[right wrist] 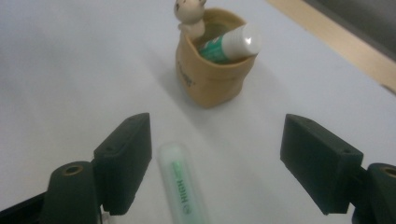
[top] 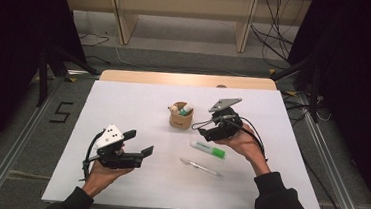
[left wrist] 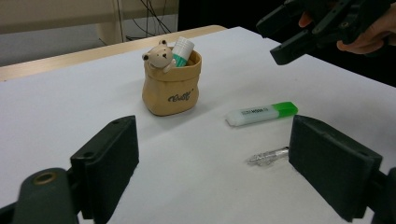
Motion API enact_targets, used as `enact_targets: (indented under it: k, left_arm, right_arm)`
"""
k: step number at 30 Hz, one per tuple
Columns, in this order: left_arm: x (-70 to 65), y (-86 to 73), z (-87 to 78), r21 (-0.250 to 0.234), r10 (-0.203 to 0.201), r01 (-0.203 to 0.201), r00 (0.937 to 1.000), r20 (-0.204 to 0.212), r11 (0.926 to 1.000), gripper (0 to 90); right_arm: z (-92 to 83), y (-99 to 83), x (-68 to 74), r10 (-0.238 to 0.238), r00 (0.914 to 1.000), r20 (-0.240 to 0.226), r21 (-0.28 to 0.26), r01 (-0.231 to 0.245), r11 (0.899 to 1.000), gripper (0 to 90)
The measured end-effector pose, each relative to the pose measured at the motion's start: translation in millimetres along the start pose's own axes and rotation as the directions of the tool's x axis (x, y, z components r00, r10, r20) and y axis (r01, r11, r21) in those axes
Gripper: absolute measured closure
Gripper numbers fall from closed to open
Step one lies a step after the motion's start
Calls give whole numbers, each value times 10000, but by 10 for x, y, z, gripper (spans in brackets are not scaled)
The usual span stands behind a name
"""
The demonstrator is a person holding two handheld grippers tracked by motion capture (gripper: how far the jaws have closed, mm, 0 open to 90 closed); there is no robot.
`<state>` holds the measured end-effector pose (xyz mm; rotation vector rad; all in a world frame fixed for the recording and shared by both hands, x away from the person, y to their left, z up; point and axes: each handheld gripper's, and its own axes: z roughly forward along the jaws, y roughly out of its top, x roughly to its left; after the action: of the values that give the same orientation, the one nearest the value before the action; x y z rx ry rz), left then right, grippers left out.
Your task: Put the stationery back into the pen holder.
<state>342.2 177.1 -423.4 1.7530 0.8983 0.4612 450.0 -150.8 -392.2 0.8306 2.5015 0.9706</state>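
A tan pouch-shaped holder (top: 179, 118) with a small bear figure on its rim is seen near the middle of the white table (top: 123, 104), and a green-and-white tube (right wrist: 231, 43) is leaned inside it. Just to the near right of the holder, a green-capped highlighter (top: 208, 149) is laid flat on the table, with a clear pen (top: 200, 167) nearer still and slightly apart from it.

The right gripper (top: 206, 130) is held above the table just right of the holder, over the far end of the highlighter; its fingers are spread wide and nothing is gripped between them (the highlighter lies on the table below the gap, untouched). The left gripper (top: 138, 143) is held low at the near left, well apart from the holder, its fingers likewise wide apart and empty.
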Motion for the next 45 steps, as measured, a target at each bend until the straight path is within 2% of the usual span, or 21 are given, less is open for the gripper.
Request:
enact_targets:
  k: [5, 11, 14, 15, 18, 25, 29, 34, 40, 45]
  left_arm:
    - [6, -2, 4, 42, 0, 0, 10000, 14, 10000, 155]
    - [7, -6, 14, 76, -32, 32, 10000, 4, 10000, 154]
    - [15, -3, 17, 89, -45, 45, 10000, 4, 10000, 154]
    - [14, -1, 18, 65, -67, 67, 10000, 6, 10000, 153]
    - [15, 1, 18, 70, -49, 49, 10000, 7, 10000, 153]
    - [21, -2, 24, 134, -38, 38, 10000, 22, 9999, 153]
    - [17, -2, 31, 158, -21, 21, 10000, 35, 9999, 153]
    - [6, 2, 36, 147, -20, 19, 10000, 89, 9999, 153]
    - [8, 1, 29, 137, 4, -5, 10000, 78, 9999, 154]
    - [7, 3, 43, 160, -9, 8, 9999, 100, 9999, 153]
  right_arm:
    - [43, -147, -10, 169, 9992, -375, 324, -157, 9994, 250]
    - [65, -306, -8, 155, 9980, -610, 658, -115, 9978, 251]
    - [69, -384, -22, 331, 9965, -769, 636, -282, 9976, 253]
    - [79, -404, -28, 323, 9964, -789, 879, -253, 9958, 248]
    - [93, -450, -32, 346, 9949, -949, 954, -255, 9951, 250]
    - [163, -547, -64, 355, 9940, -1035, 1733, -171, 9847, 254]
    - [183, -589, -80, 427, 9939, -1020, 2008, -215, 9794, 262]
    - [226, -642, -80, 390, 9952, -894, 2523, -153, 9675, 265]
    - [241, -650, -87, 331, 9952, -922, 2615, -79, 9652, 277]
    - [280, -680, -81, 316, 9952, -925, 3042, -20, 9526, 303]
